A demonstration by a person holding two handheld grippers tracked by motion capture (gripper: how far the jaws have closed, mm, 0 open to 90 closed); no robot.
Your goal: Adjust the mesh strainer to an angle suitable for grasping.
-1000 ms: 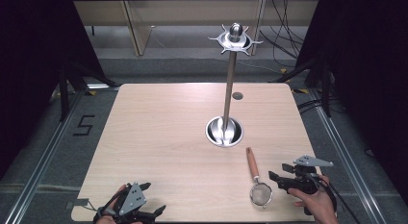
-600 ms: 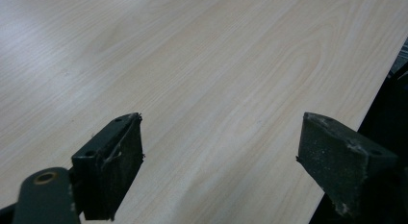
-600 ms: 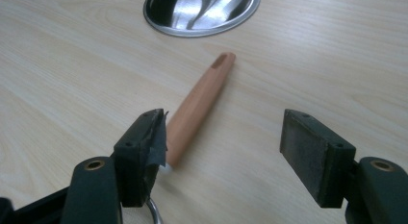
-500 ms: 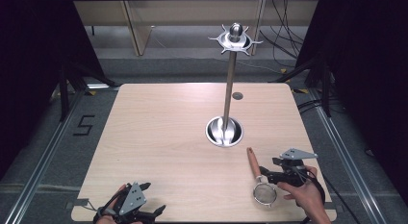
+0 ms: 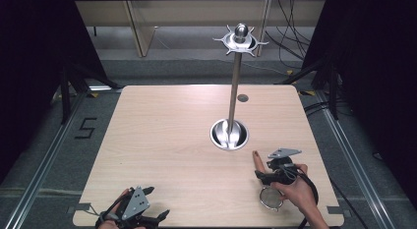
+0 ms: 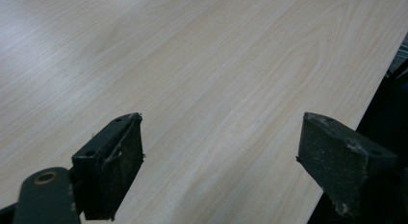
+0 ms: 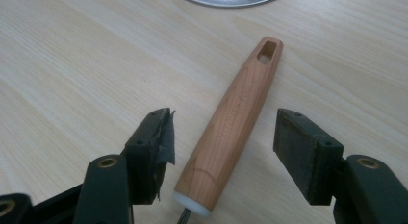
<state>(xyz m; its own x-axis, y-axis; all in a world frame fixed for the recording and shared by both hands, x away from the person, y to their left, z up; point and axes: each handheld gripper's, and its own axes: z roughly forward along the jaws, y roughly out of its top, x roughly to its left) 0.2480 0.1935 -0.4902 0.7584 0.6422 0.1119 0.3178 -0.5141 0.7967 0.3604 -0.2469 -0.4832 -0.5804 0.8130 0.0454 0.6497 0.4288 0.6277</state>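
Two tools over the pale wooden tabletop [image 5: 162,140], just one of them near the work. Right tool [image 7: 223,120] straddling the light brown tapered wooden handle [image 7: 231,123] of the small wire-mesh strainer [image 5: 271,198]: jaws spread and just now closing in, handle between them, a clear gap on either side, pads not yet touching. Long axis of the handle running almost straight ahead between the jaws, hanging-hole end pointing away toward the round base of the silver metal utensil stand [image 5: 229,134], mesh end back under the right hand [image 5: 295,189]. Strainer flat on the tabletop, near the right front corner. Left tool [image 6: 221,137] spread too, nothing in it, over bare wood at the near left edge, well apart. Likely next: a squeeze across the handle, square to its length.
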